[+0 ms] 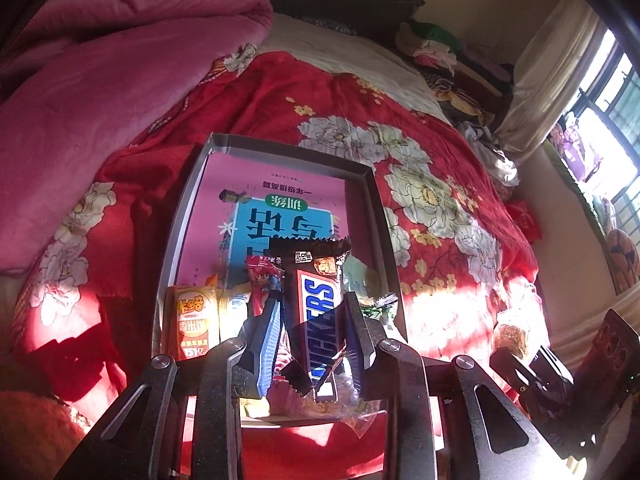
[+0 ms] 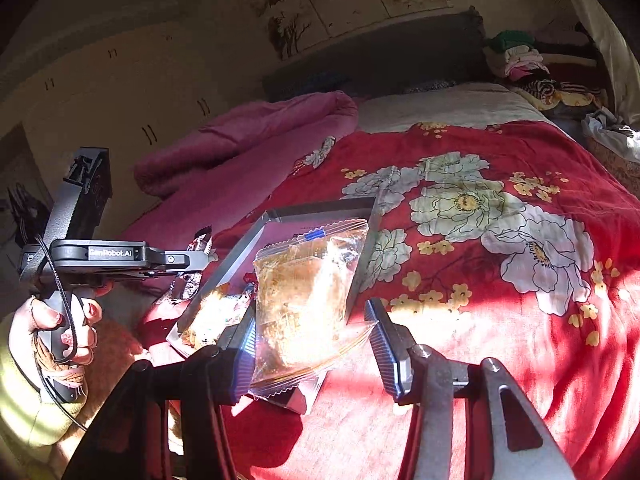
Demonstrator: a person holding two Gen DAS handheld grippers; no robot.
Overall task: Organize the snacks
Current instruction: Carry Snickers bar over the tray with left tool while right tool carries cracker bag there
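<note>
My left gripper (image 1: pixel 316 320) is shut on a brown Snickers bar (image 1: pixel 320 300) that stands upright between its fingers, above the near end of a grey box (image 1: pixel 180 216). In the box lie a pink book (image 1: pixel 280 200), an orange packet (image 1: pixel 196 320), a red packet (image 1: pixel 262 272) and a green packet (image 1: pixel 368 280). My right gripper (image 2: pixel 314 344) is shut on a clear packet of golden pastry (image 2: pixel 308 292), held just off the box's (image 2: pixel 320 208) near right corner. The right wrist view shows the left gripper (image 2: pixel 192 260) with the Snickers bar (image 2: pixel 200 244), held by a hand (image 2: pixel 60 320).
The box rests on a bed with a red flowered cover (image 1: pixel 420 184). A pink blanket (image 1: pixel 120 80) is heaped to the left. Piled clothes (image 1: pixel 436 52) sit by the headboard, and a curtain and window (image 1: pixel 580 92) are to the right. Wardrobes (image 2: pixel 120 92) stand beyond the bed.
</note>
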